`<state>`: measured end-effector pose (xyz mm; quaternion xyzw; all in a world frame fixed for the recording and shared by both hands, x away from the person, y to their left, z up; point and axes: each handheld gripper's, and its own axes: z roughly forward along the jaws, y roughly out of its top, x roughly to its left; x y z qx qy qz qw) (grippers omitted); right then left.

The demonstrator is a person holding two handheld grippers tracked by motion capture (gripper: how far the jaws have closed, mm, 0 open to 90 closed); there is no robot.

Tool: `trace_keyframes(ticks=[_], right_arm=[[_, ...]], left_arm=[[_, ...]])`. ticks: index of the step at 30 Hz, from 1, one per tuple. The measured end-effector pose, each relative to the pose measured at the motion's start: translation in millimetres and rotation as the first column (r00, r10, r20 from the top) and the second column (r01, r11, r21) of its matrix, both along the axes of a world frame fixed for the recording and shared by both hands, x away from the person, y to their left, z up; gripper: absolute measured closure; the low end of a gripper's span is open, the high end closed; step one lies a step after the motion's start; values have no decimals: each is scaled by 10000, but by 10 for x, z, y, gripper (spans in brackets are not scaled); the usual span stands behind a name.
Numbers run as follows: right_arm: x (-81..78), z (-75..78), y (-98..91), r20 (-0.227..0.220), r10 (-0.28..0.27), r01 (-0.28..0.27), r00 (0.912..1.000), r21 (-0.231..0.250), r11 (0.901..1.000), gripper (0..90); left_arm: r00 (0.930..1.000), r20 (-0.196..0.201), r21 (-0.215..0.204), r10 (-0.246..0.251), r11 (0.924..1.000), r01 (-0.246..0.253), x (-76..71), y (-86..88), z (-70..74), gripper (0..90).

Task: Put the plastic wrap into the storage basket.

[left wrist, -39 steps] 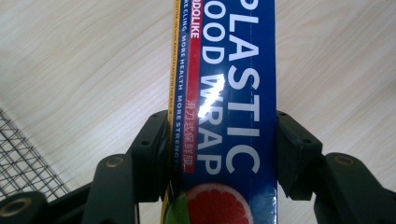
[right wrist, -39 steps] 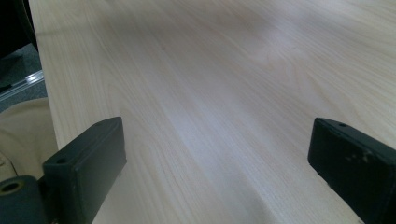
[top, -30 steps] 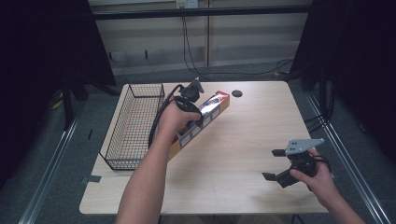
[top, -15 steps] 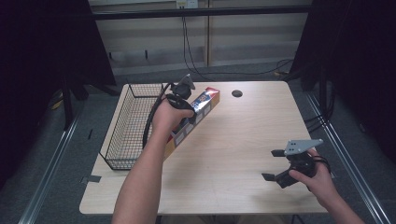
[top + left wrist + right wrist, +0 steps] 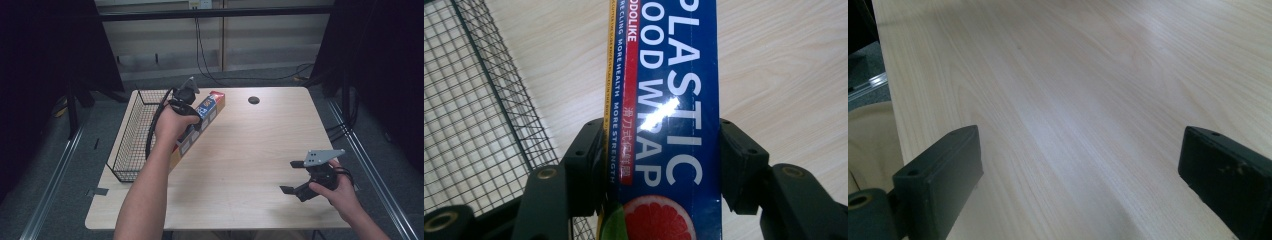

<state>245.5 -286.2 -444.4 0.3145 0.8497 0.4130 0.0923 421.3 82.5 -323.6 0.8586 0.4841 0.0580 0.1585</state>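
A long blue plastic wrap box [image 5: 207, 112] [image 5: 664, 100] with a red end hangs tilted above the table, next to the wire basket's right rim. My left gripper [image 5: 192, 122] [image 5: 659, 165] is shut on it, both jaws pressing the box's long sides. The black wire basket [image 5: 132, 135] [image 5: 474, 120] stands at the table's left side with bare mesh showing. My right gripper [image 5: 295, 177] [image 5: 1078, 175] rests low over the wooden table [image 5: 1073, 75] near the front right, jaws wide apart and nothing between them.
A small dark round hole [image 5: 253, 100] sits at the back of the light wooden table [image 5: 250, 150]. Metal rails and dark curtains flank the table. Cables hang on the wall behind.
My left hand has carried the box leftward toward the basket and slightly up. The right hand has stayed in place.
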Motion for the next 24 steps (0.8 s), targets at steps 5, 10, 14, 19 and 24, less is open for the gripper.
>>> trace_keyframes(ticks=[5,10,14,19,24], right_arm=[[1,-4,3,-21,31,-31,10000,23,10000,37],[6,-4,-2,-7,31,-31,10000,36,10000,37],[5,-7,4,-38,73,-73,10000,32,10000,37],[9,-11,9,-31,62,-62,10000,4,10000,37],[8,-13,11,-4,68,-68,10000,-24,10000,37]], left_arm=[[9996,111,-14,264,9997,-264,-11,68,49,447],[9987,201,52,459,9989,-460,-23,141,79,447],[9974,195,52,692,9976,-693,-38,195,106,446],[9955,243,84,915,9957,-918,-48,261,115,447],[9933,299,122,1117,9936,-1121,-53,337,142,447]])
